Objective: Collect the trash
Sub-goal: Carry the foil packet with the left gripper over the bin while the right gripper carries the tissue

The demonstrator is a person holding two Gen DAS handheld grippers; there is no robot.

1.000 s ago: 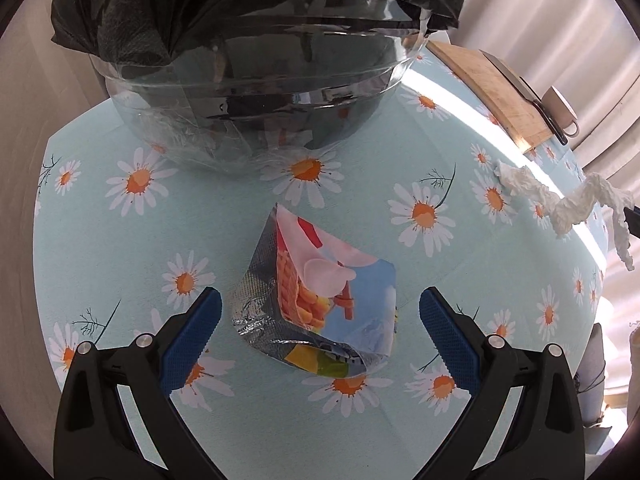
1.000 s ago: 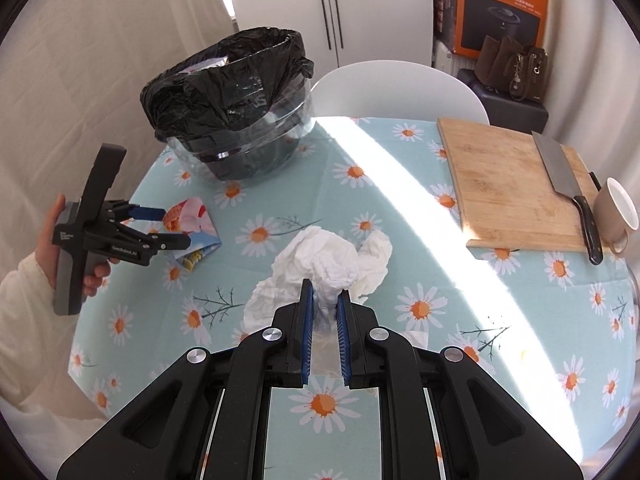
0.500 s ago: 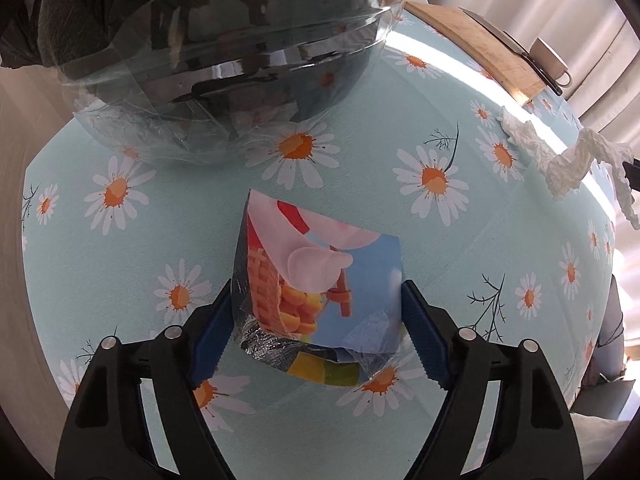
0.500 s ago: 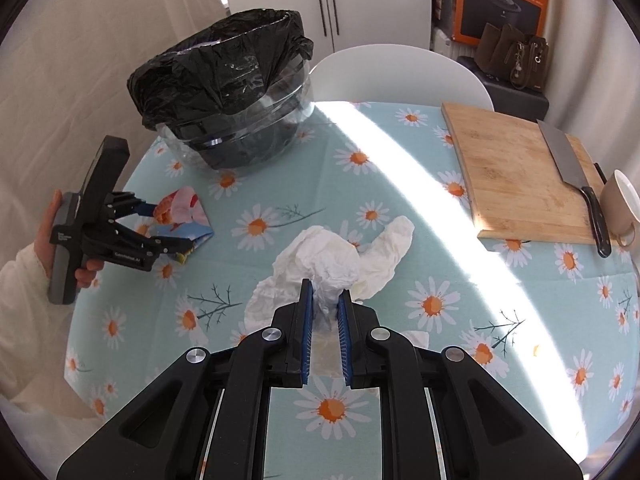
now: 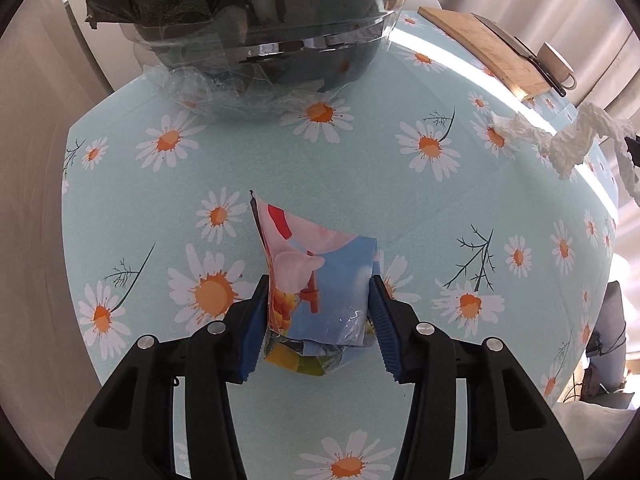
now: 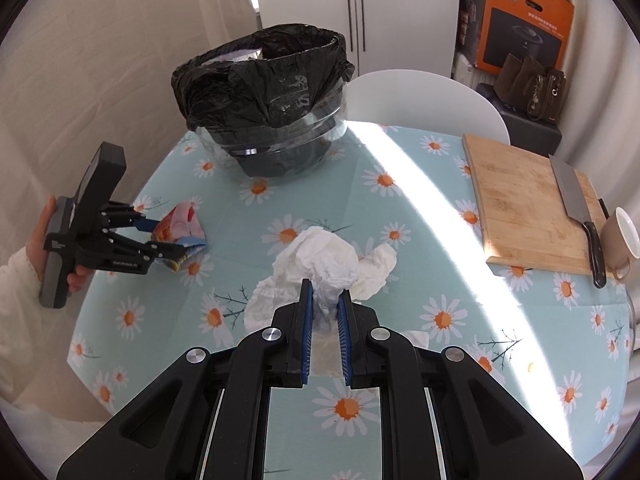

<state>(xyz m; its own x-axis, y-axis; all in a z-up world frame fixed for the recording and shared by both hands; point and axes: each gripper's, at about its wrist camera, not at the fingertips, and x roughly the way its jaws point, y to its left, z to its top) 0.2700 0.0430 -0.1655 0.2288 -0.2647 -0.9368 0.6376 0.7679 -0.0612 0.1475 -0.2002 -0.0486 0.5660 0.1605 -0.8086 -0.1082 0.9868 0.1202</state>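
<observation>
On the counter, your left gripper has been closing its fingers onto the snack wrapper; the right gripper clamps the tissue. Squeeze firmly before lifting toward the bin.

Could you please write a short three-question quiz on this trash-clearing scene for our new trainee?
1. True or false: the right gripper is shut on the crumpled tissue.
2. What lies between the pads of the left gripper?
A. a cup
B. the snack wrapper
C. a knife
3. Fill in: the knife lies on the ____.

Key
1. True.
2. B. The jaws have just been closing and now press the wrapper's sides.
3. Cutting board, beside the cup. The clear bin with its black bag stands apart at the far side of the table.
</observation>
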